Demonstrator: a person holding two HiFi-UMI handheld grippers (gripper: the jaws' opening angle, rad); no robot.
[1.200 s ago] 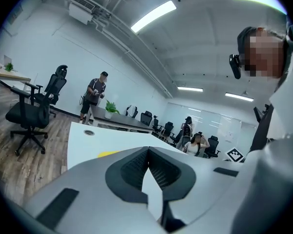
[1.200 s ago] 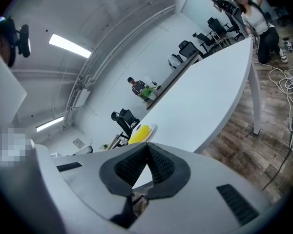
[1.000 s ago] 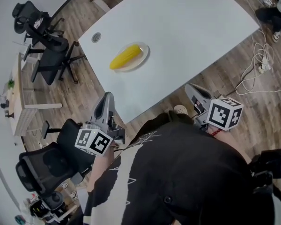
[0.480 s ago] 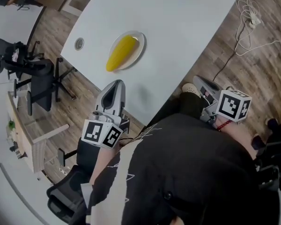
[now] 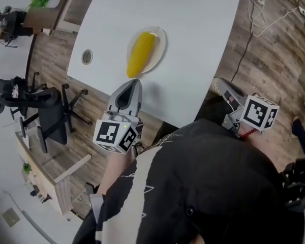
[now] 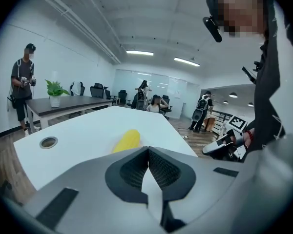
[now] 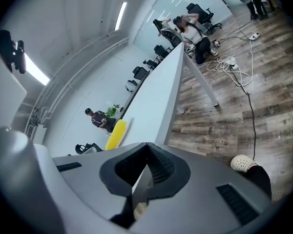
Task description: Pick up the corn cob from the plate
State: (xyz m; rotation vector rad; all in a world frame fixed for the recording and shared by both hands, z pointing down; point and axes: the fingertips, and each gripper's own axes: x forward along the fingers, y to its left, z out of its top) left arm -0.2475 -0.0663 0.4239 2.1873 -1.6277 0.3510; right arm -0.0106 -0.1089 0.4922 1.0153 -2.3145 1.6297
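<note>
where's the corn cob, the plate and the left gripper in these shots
corn cob (image 5: 141,54), head view, middle of the yellow cob
plate (image 5: 161,46), head view, bare right rim beside the cob
left gripper (image 5: 134,82), head view, the closed tips nearest the plate

txt: none legible | floor print (image 7: 215,141): too blurred to read

Left hand-held gripper (image 5: 132,84) — jaws together, empty; right hand-held gripper (image 5: 219,83) — jaws together, empty.
</note>
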